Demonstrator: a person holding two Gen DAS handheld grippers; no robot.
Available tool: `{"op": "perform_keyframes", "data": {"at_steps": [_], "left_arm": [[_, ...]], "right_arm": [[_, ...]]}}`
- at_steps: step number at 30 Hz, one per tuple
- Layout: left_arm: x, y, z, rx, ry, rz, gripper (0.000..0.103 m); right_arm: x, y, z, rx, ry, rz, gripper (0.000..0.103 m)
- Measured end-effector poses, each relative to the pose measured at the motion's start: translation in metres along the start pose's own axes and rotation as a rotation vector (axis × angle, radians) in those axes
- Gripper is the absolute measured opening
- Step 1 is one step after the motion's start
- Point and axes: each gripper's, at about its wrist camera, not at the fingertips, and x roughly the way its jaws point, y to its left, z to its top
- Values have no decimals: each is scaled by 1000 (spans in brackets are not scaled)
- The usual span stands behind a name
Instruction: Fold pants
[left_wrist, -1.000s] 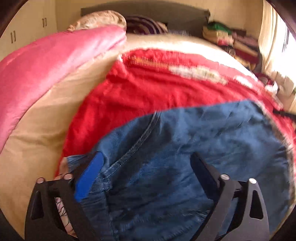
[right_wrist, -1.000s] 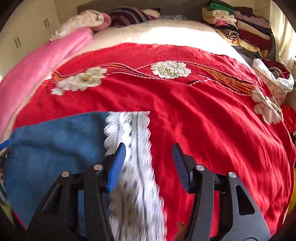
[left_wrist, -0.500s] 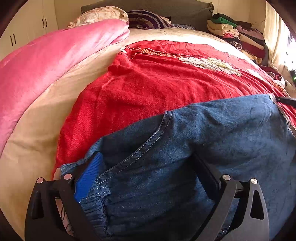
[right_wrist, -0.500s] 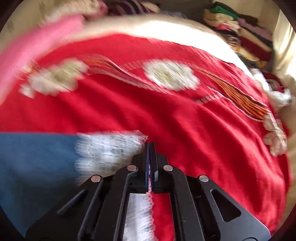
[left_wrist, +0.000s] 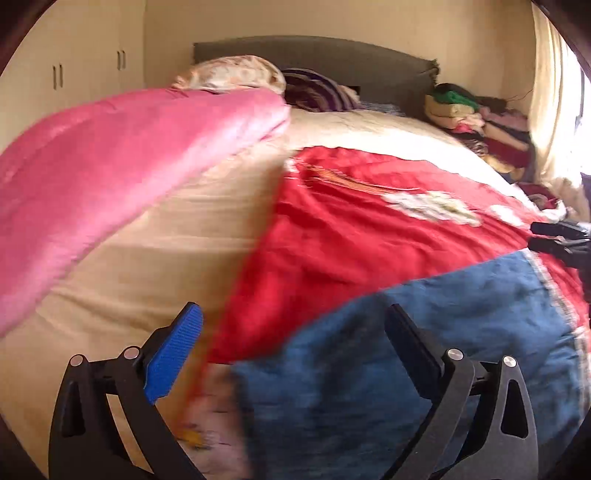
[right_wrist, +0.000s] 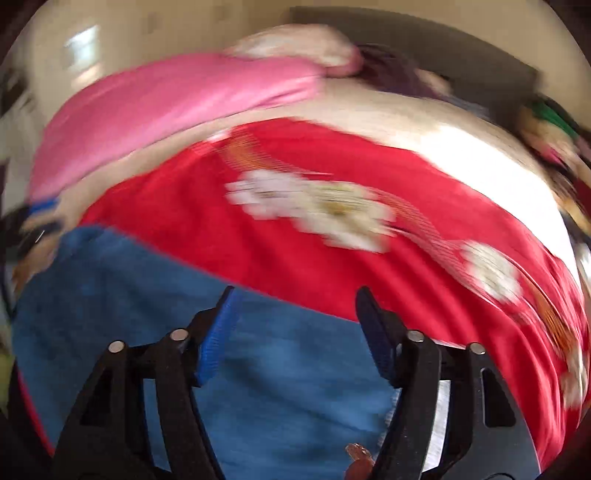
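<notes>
The blue denim pants (left_wrist: 424, 354) lie on the red floral bedspread (left_wrist: 369, 229), with a white lace hem at their right end. My left gripper (left_wrist: 295, 325) is open and empty above the pants' left end. My right gripper (right_wrist: 295, 306) is open and empty, held above the same pants (right_wrist: 147, 306). It also shows at the right edge of the left wrist view (left_wrist: 561, 240). Both views are motion-blurred.
A pink quilt (left_wrist: 110, 177) lies along the left of the bed on a beige sheet (left_wrist: 166, 258). Pillows (left_wrist: 236, 74) and a dark headboard (left_wrist: 332, 55) are at the far end. Folded clothes (left_wrist: 476, 118) are piled at the back right.
My right gripper was shut on the lace hem half a second ago and is now open and shifted left over the denim. My left gripper lifted off the waistband and moved left.
</notes>
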Motion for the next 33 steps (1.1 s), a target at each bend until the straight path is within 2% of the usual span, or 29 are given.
{"op": "perform_keyframes", "data": {"at_steps": [3,6,11,13,15,16,17,19,21,23,26,30,33], "left_arm": [[7,15,-4,-21,26,-47,98],[18,16,-4,-3,57,-72,98],[38,7,-8,58,112,-100,97],[45,4,-11,72,133,-96,93],[50,5,-12,55,163,-138,30],[51,6,-14,40,169,-153,26],[49,6,-14,33,166,-165,24],[44,3,-15,50,148,-164,13],[38,1,-15,64,126,-154,11],[29,-1,-14,83,94,-141,10],[7,-3,-14,109,36,-136,10],[-27,-6,-21,139,-24,-144,9],[-55,-11,-26,182,-70,-117,9]], "right_arm": [[22,46,15,-116,37,52,61],[42,75,26,-182,68,87,61],[72,106,32,-301,130,88,61],[85,112,33,-334,165,76,61],[94,118,33,-346,179,76,57],[96,120,32,-349,176,87,46],[98,121,30,-349,172,99,40],[100,129,25,-344,176,122,16],[92,137,20,-360,143,128,2],[77,142,16,-362,88,105,1],[45,137,8,-274,-26,111,1],[-8,132,-11,-168,-155,149,1],[-48,141,-31,-136,-231,172,1]]}}
